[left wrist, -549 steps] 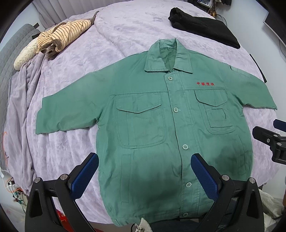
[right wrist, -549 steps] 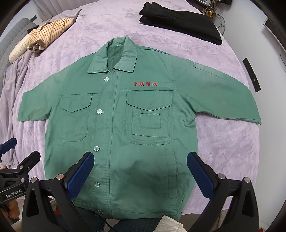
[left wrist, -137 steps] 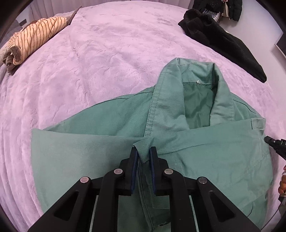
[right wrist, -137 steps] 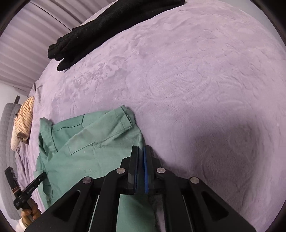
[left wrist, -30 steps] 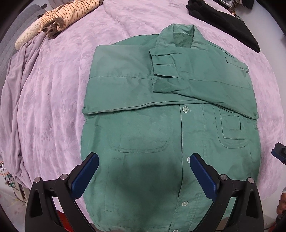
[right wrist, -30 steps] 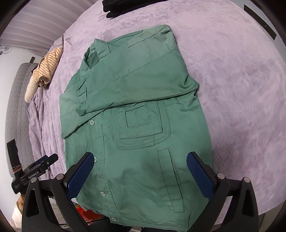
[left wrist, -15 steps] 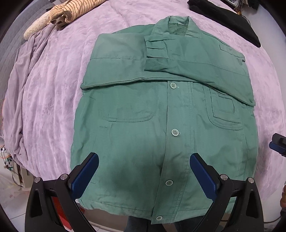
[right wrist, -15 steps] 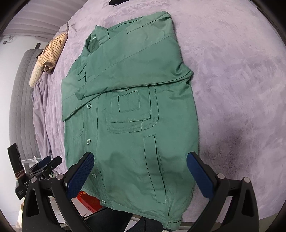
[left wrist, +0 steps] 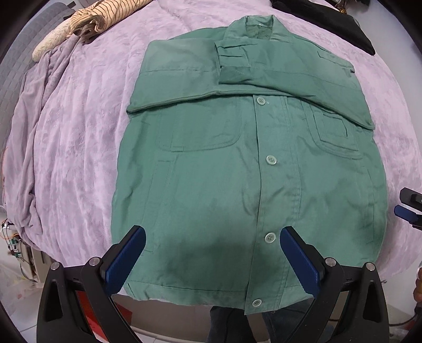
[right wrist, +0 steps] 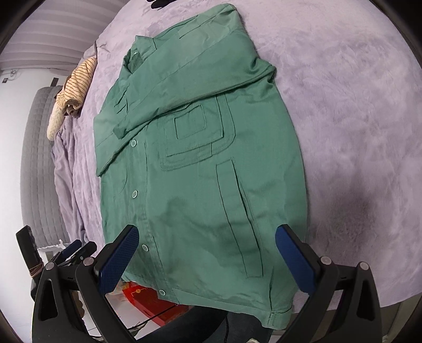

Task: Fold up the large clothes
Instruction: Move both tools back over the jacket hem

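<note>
A green button-front jacket (left wrist: 224,168) (right wrist: 200,163) lies flat on the purple bedspread (left wrist: 79,137), collar far, hem at the near bed edge. Both sleeves are folded across the chest below the collar, their cuffs meeting near the middle. My left gripper (left wrist: 212,253) hovers open over the lower hem, left of the button line, holding nothing. My right gripper (right wrist: 207,253) hangs open over the hem's right part, beside the slit pocket, also empty. The right gripper's tip (left wrist: 408,208) shows at the left wrist view's right edge; the left gripper (right wrist: 76,249) appears low left in the right wrist view.
A striped beige garment (left wrist: 100,18) (right wrist: 76,84) lies at the bed's far left. A black garment (left wrist: 332,21) sits at the far right. A grey quilted headboard (right wrist: 39,163) stands left. A red object (right wrist: 150,300) is on the floor below the hem, beside a person's dark trouser legs (left wrist: 226,324).
Both grippers have drawn back toward the near bed edge over the last second, bringing the jacket's hem into view. Both stay open. The jacket has not moved.
</note>
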### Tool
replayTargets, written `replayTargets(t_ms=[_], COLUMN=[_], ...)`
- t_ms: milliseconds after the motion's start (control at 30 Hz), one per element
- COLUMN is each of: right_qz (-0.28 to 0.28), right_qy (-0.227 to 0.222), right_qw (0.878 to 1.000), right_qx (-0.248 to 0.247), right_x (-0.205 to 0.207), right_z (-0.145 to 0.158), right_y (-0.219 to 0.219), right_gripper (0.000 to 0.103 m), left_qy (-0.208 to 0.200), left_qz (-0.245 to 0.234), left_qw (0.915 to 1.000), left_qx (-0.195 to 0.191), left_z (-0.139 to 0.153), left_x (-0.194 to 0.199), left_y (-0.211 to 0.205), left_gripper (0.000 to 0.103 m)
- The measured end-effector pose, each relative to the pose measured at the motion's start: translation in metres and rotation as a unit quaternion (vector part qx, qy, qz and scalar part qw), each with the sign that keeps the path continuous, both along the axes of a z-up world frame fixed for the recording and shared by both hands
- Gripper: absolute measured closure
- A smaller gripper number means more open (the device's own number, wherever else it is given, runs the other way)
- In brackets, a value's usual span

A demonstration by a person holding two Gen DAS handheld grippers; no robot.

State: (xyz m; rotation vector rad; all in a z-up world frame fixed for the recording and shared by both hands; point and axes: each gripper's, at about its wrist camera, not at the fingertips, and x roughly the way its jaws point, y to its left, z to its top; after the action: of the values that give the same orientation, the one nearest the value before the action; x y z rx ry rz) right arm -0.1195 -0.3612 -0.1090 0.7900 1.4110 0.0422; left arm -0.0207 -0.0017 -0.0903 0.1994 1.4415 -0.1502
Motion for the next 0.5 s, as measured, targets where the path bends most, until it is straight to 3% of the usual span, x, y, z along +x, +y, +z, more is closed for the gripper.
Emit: replayTargets(t_ms=[300, 500], right_qz=[-0.019, -0.049], right_qy=[0.016, 0.021], right_qw=[0.999, 0.998], right_qx=[-0.02, -0.029], right_x=[-0.051, -0.083], right_z=[-0.011, -0.011], right_y=[0.035, 0.039], right_gripper=[0.0, 0.0], left_qy=[0.023, 0.021], left_qz=[0.003, 0.019], left_qw=[0.9997, 0.9995], left_qx=[-0.009, -0.011], left_z=[-0.033, -0.042], left_x=[-0.051, -0.061], left_y=[0.052, 0.088], left_gripper=[0.001, 0.001])
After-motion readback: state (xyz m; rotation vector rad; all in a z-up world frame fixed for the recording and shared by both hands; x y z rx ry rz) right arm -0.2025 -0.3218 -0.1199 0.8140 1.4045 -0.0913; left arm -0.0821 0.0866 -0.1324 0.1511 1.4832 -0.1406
